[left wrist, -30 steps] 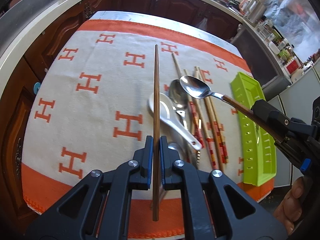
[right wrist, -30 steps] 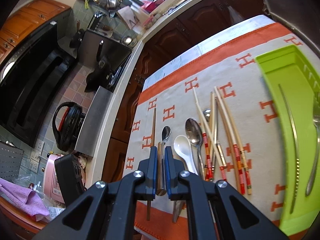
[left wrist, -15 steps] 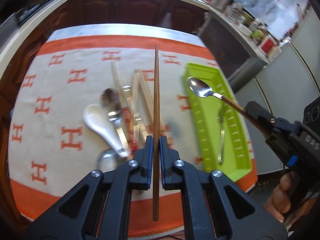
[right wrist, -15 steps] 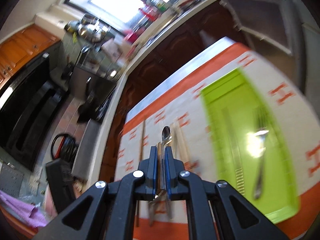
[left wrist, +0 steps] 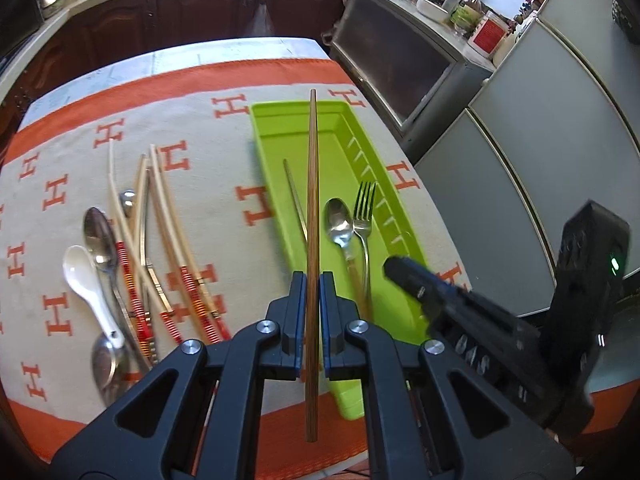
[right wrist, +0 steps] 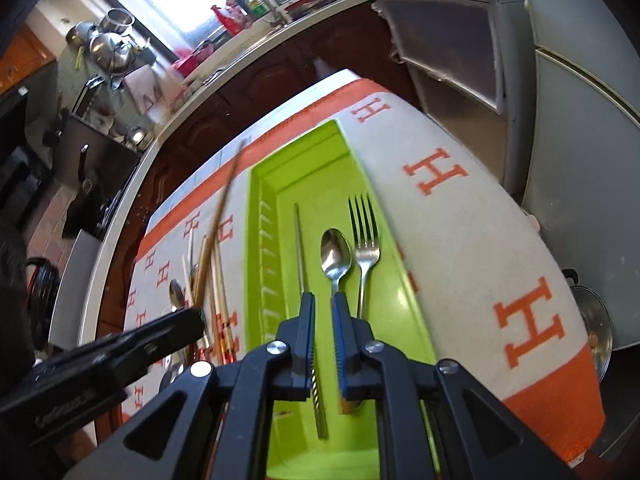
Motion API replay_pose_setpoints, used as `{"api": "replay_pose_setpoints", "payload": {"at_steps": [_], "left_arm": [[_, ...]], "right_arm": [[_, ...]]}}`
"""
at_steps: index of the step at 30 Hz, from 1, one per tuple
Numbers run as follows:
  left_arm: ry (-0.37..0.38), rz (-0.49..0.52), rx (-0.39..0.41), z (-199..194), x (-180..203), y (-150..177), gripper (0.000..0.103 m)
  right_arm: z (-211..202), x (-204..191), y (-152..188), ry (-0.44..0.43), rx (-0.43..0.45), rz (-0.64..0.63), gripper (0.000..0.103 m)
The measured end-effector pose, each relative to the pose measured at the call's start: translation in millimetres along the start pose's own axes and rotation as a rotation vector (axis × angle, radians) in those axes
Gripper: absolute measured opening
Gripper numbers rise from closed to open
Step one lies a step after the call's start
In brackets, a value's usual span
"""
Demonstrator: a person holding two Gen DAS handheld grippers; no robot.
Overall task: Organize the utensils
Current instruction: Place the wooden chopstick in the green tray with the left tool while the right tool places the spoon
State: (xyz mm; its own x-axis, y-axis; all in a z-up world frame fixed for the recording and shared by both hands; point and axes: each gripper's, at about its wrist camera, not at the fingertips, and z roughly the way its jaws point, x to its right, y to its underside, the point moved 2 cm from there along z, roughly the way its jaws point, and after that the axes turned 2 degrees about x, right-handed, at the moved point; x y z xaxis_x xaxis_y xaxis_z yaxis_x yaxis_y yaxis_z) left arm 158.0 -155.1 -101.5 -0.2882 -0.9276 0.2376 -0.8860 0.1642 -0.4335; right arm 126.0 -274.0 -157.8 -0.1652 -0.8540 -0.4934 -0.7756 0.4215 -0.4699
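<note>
Chopstick (left wrist: 311,216) clamped in left gripper (left wrist: 311,300) fingers could snag the green tray (left wrist: 276,184) rim at 12 o'clock; right gripper (right wrist: 322,340) fingers sit apart over the spoon (right wrist: 335,258).

Bright daylight from window (right wrist: 192,12), blown out. Fisheye bends edges, dark corners. My right gripper (left wrist: 404,276) motion-blurred in left view; glare on spoon (right wrist: 335,258).

Orange letter "H" repeats across the cloth (left wrist: 208,184) beneath both grippers; a red-labelled jar (left wrist: 486,36) far ahead carries print too small to read.
</note>
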Motion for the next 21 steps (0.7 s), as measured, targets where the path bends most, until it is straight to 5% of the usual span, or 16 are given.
{"api": "replay_pose_setpoints", "payload": {"at_steps": [10, 16, 21], "left_arm": [[0.042, -0.077, -0.052, 26, -2, -3, 0.004], [0.023, -0.083, -0.067, 30, -1, 5, 0.005], [-0.016, -0.056, -0.039, 16, -6, 15, 0.024]], "right_arm": [[-50, 10, -11, 0.040, 0.190, 0.071, 0.011], [-54, 13, -11, 0.047, 0.193, 0.085, 0.011], [-54, 6, -7, 0.047, 0.177, 0.072, 0.011]]}}
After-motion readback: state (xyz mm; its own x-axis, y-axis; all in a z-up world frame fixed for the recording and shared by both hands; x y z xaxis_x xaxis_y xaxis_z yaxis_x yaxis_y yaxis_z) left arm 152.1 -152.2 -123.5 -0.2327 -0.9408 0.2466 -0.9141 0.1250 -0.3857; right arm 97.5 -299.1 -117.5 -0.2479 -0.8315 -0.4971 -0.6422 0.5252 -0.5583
